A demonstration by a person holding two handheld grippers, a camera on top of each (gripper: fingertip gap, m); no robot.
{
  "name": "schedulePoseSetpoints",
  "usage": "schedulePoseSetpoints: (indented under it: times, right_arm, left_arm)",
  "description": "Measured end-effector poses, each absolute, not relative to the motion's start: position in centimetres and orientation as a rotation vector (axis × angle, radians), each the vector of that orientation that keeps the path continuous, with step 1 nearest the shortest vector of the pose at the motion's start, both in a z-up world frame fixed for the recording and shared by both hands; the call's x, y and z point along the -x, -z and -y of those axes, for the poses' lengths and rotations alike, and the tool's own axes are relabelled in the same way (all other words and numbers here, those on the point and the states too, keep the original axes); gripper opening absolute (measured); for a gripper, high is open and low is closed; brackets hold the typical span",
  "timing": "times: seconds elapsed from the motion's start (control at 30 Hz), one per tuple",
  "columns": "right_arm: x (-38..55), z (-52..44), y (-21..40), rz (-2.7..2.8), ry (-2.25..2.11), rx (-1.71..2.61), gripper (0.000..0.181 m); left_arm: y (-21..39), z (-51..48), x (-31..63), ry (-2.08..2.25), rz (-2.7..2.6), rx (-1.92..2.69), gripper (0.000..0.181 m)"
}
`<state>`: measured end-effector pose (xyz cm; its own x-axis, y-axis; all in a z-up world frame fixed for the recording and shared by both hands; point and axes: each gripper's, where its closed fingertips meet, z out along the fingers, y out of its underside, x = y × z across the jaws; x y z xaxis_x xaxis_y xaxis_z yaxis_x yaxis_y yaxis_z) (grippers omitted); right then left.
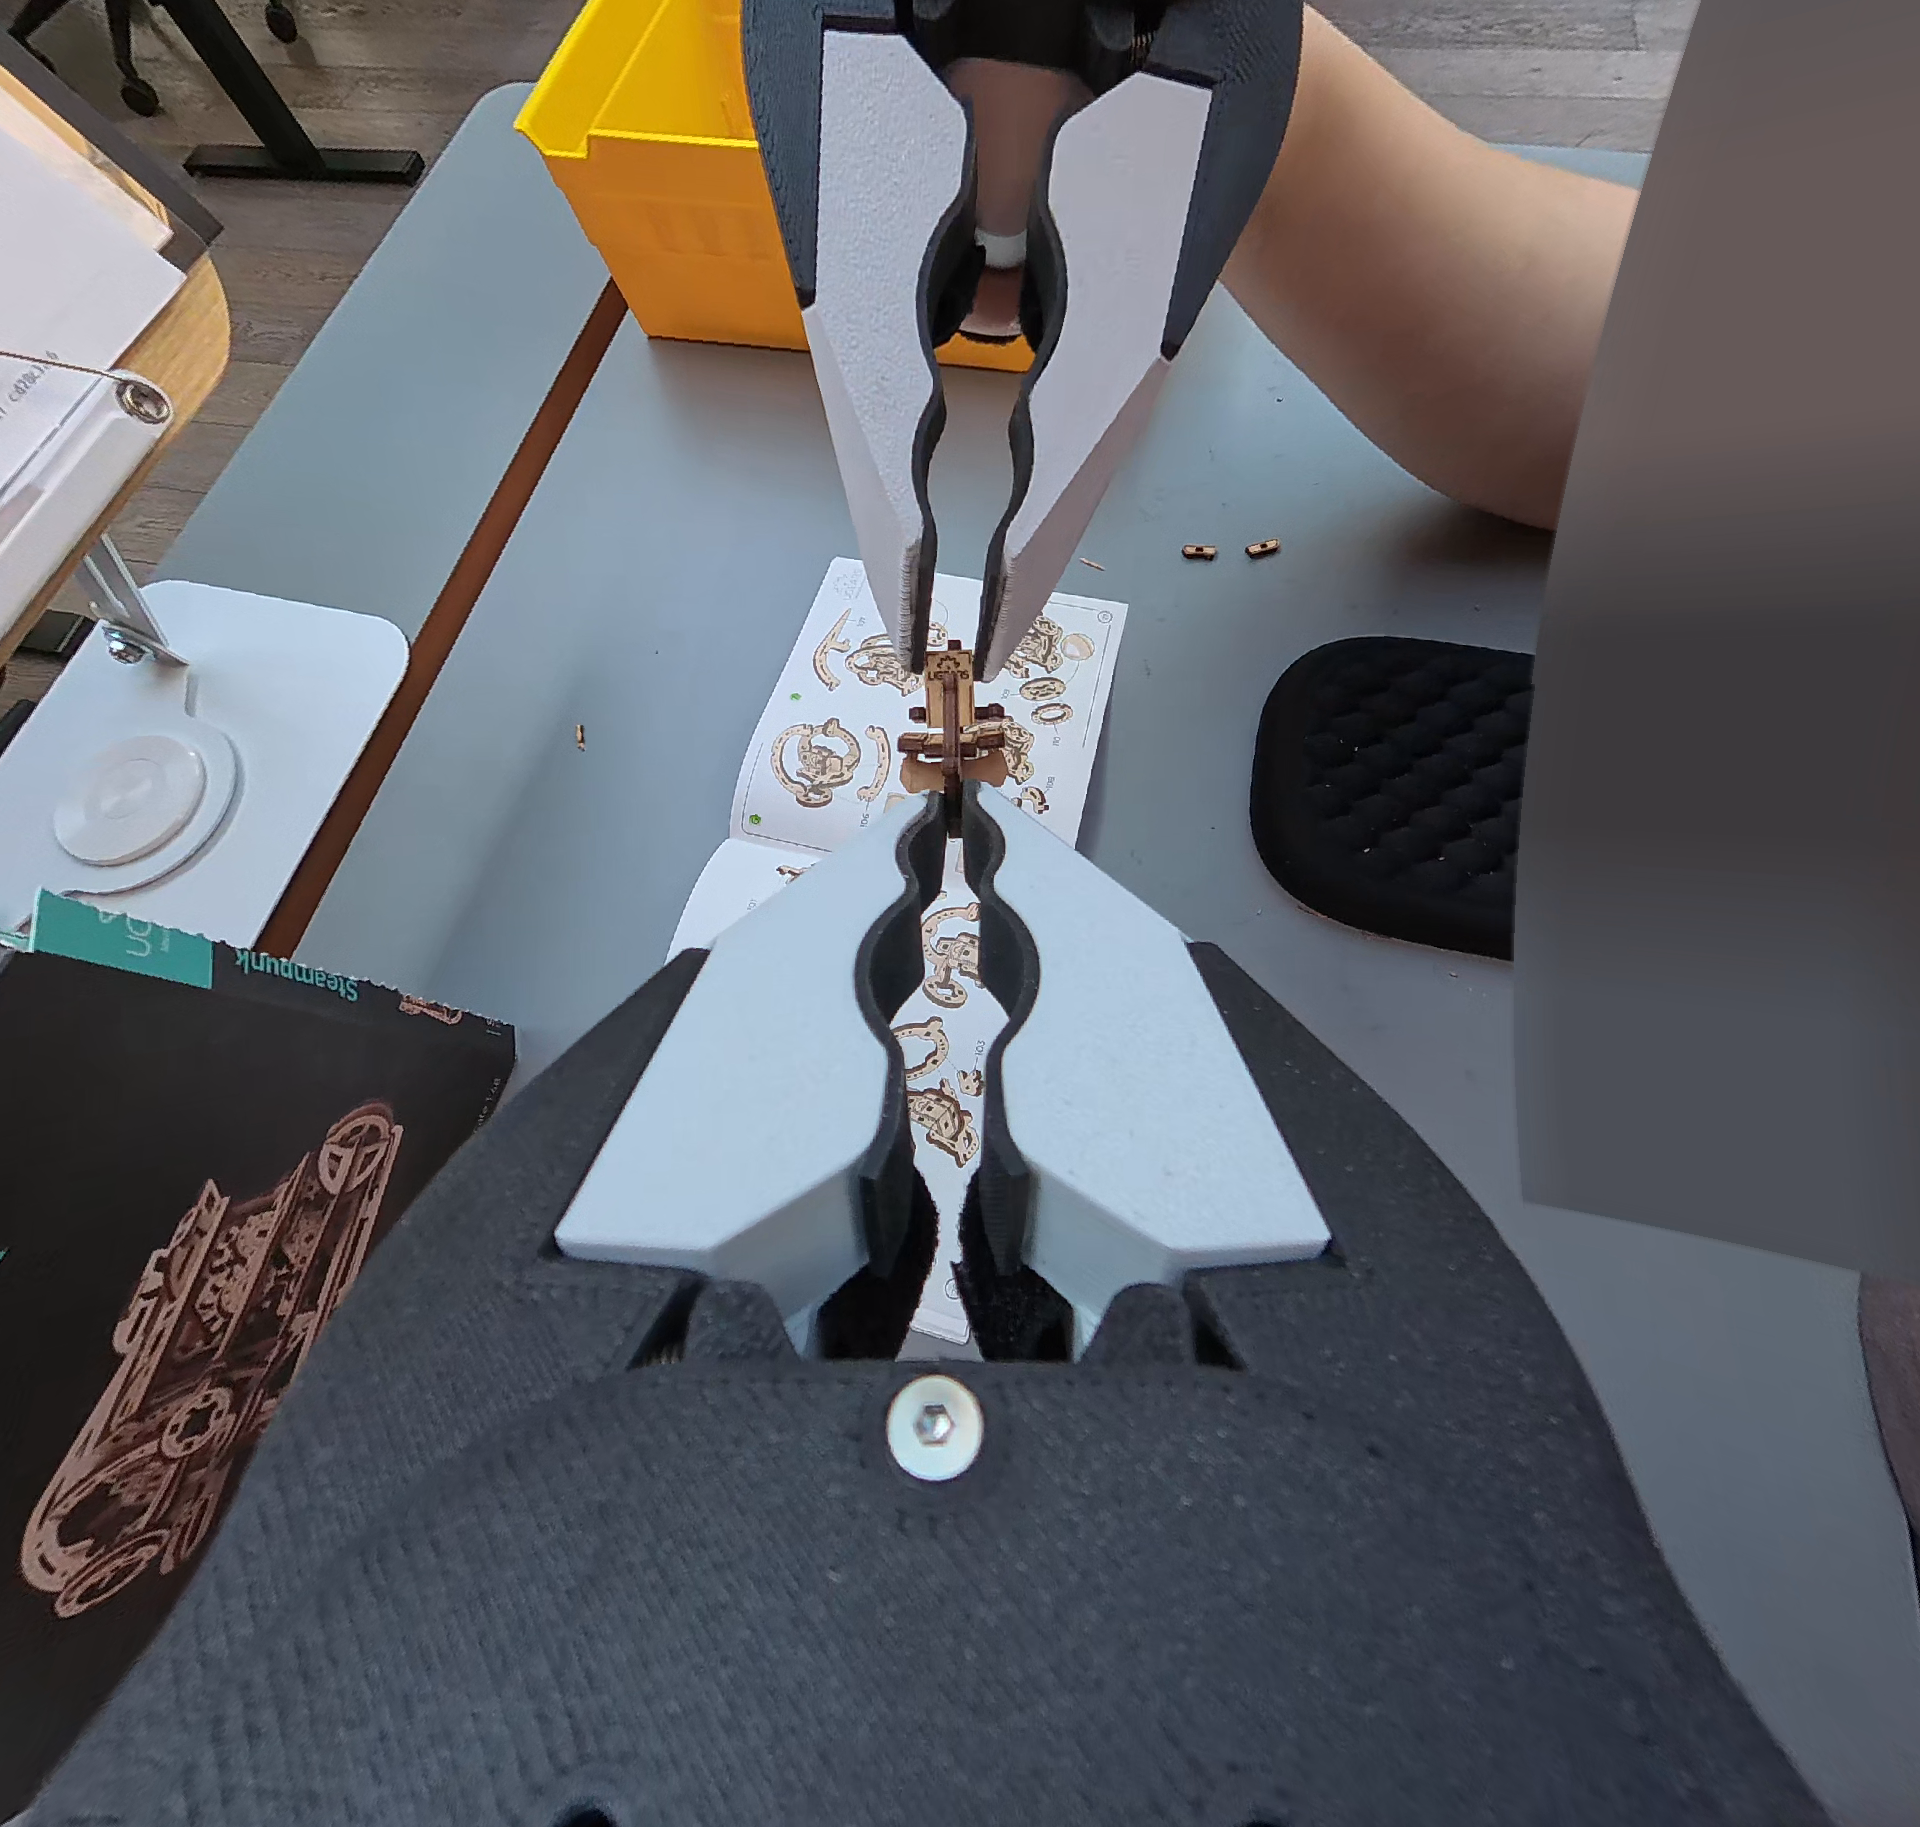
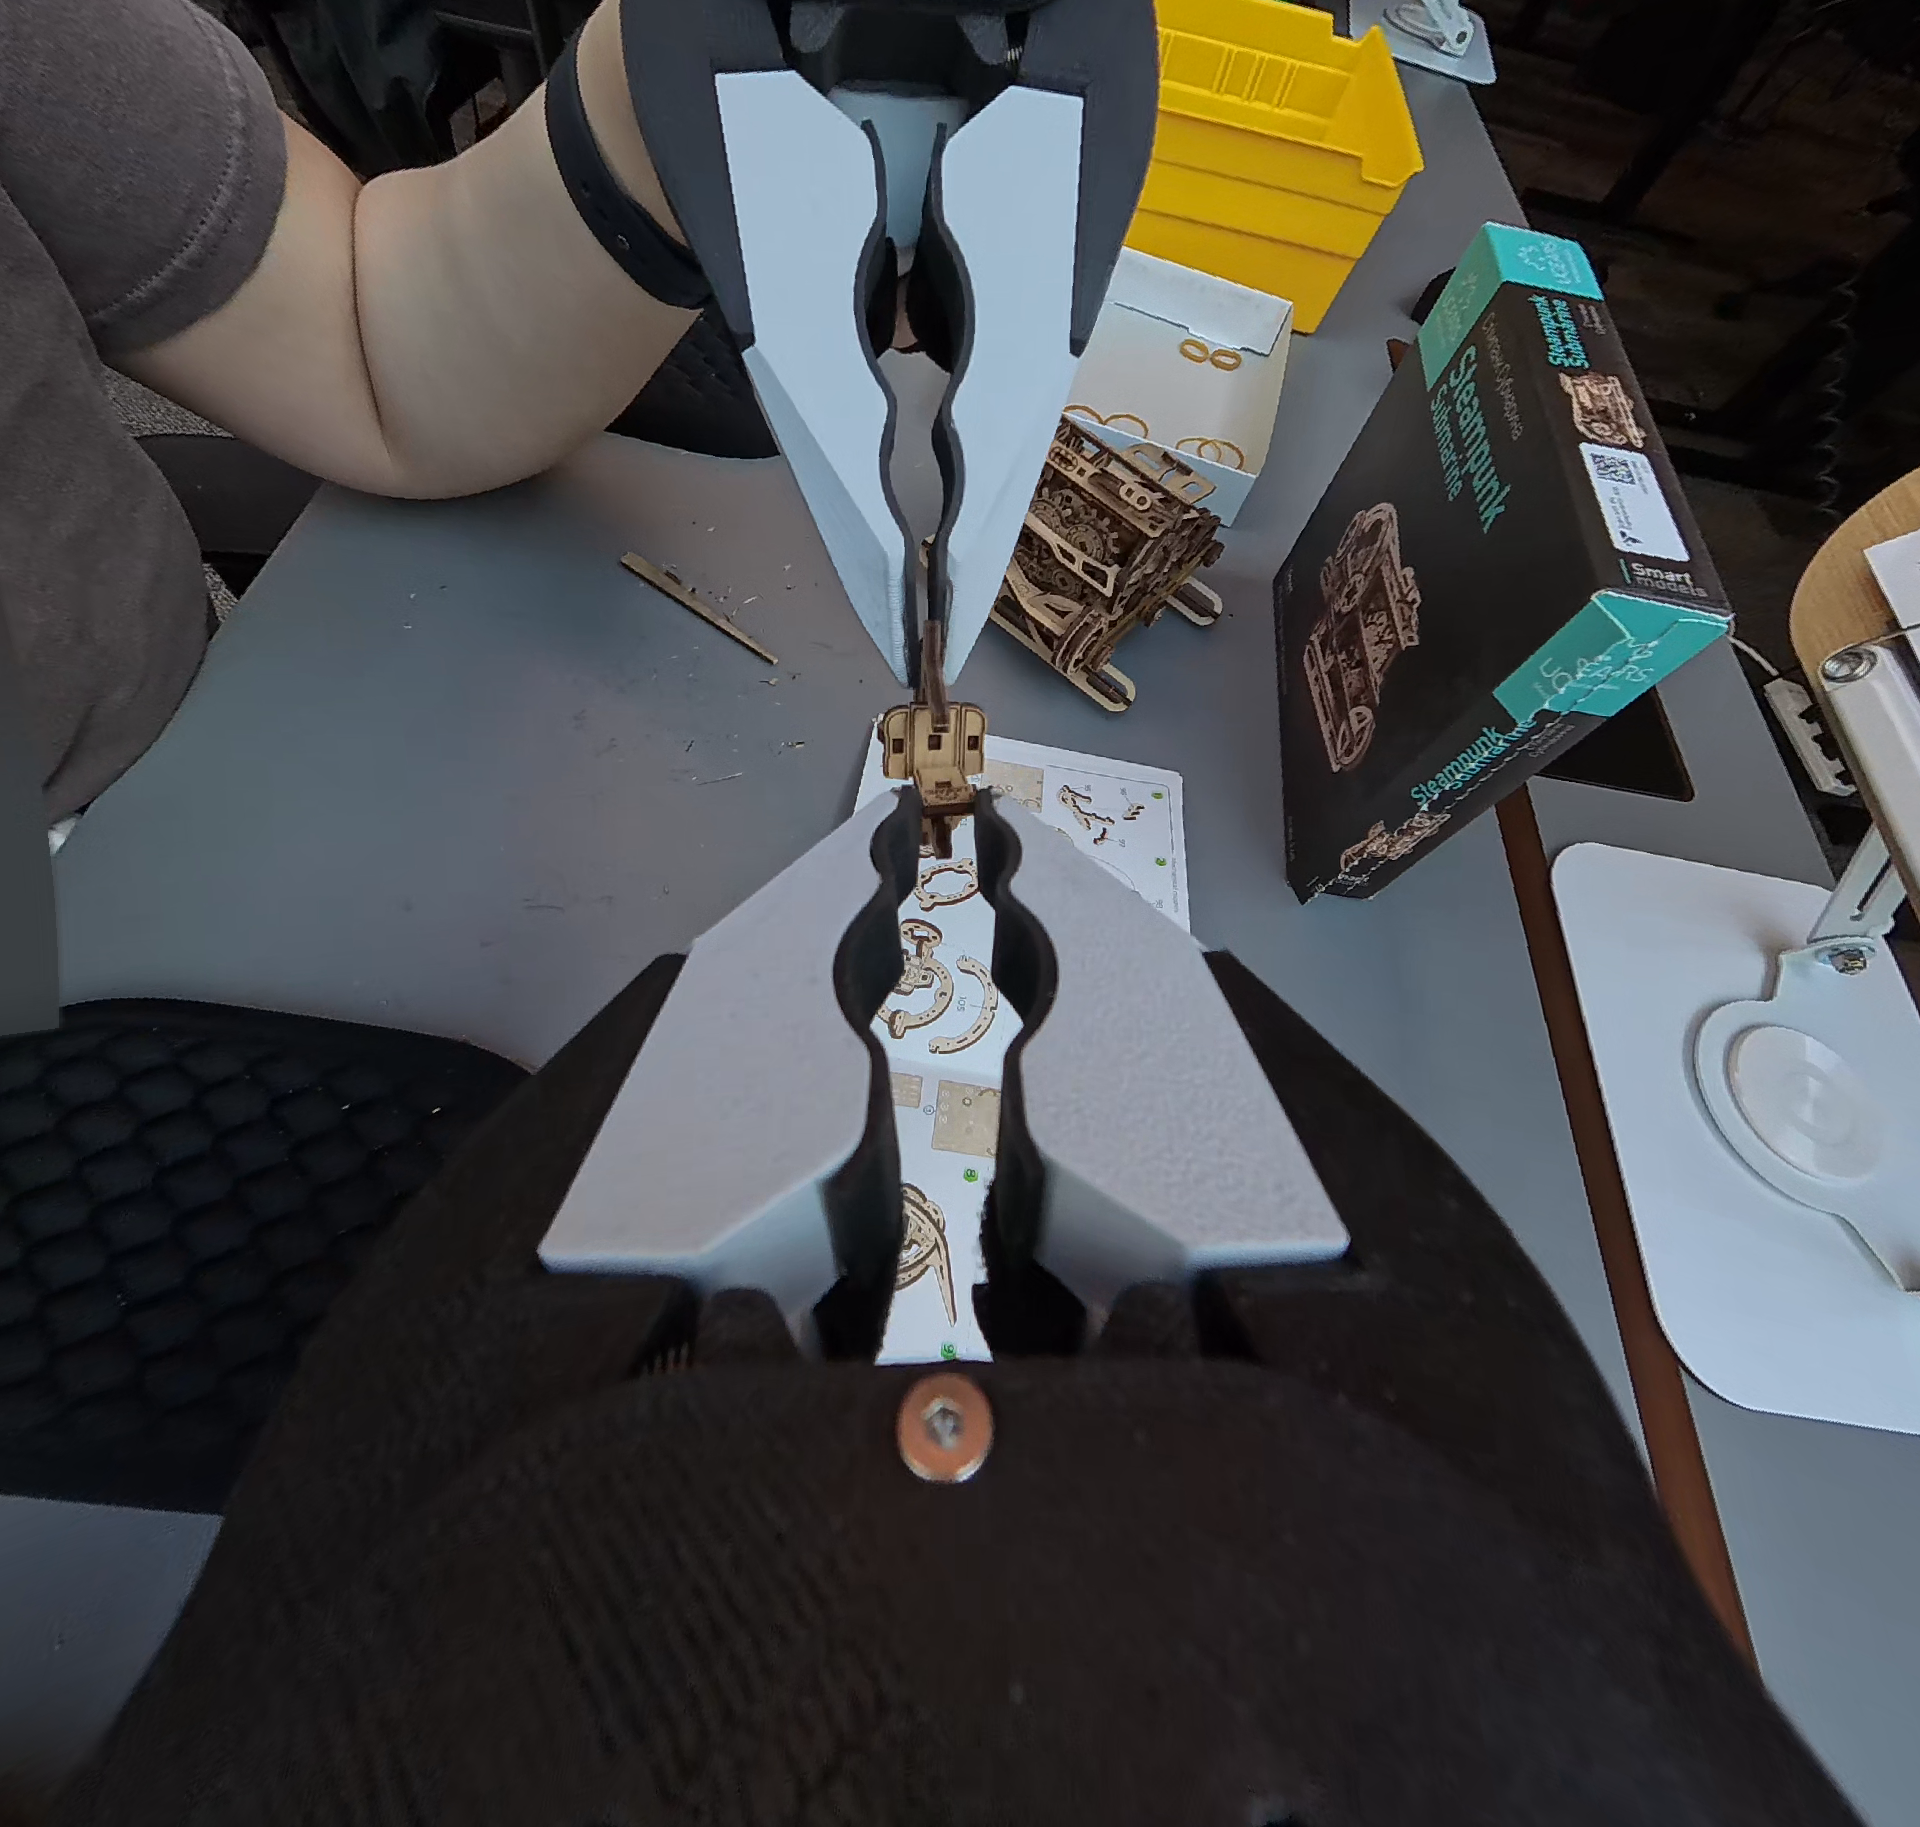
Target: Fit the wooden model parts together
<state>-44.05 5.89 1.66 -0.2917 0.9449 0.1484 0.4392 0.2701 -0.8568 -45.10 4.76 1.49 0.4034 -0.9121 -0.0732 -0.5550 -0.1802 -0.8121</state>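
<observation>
A small wooden sub-assembly (image 1: 948, 738) hangs in the air between my two grippers, which face each other tip to tip above the instruction sheet (image 1: 1081, 655). My left gripper (image 1: 948, 813) is shut on a thin wooden plate at the assembly's near end. My right gripper (image 1: 951, 663) is shut on a flat tab at its far end. In the right wrist view the assembly (image 2: 932, 743) shows a pale block with small slots. There my right gripper (image 2: 940, 816) pinches its lower tab and the left gripper (image 2: 932, 674) pinches a thin dark plate on top.
On the grey table stand a yellow bin (image 2: 1268, 136), a partly built wooden model (image 2: 1101, 551) by a white box (image 2: 1195, 364), a black kit box (image 2: 1475, 572), a black mesh pad (image 1: 1392, 790) and a white lamp base (image 1: 197, 738). Small wooden bits (image 1: 1231, 549) and a strip (image 2: 696, 605) lie loose. A forearm (image 1: 1434, 323) rests at the back. Less than 4 cm separates the two grippers' tips.
</observation>
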Motion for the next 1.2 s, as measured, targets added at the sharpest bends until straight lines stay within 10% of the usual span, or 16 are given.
schedulePoseSetpoints:
  times: [1.2]
  right_arm:
    - [44.23,-5.97,-1.62,1.855,-0.926,1.241,0.009]
  left_arm:
    - [-1.89,-4.91,45.2,0.527,-1.252,1.841,0.0]
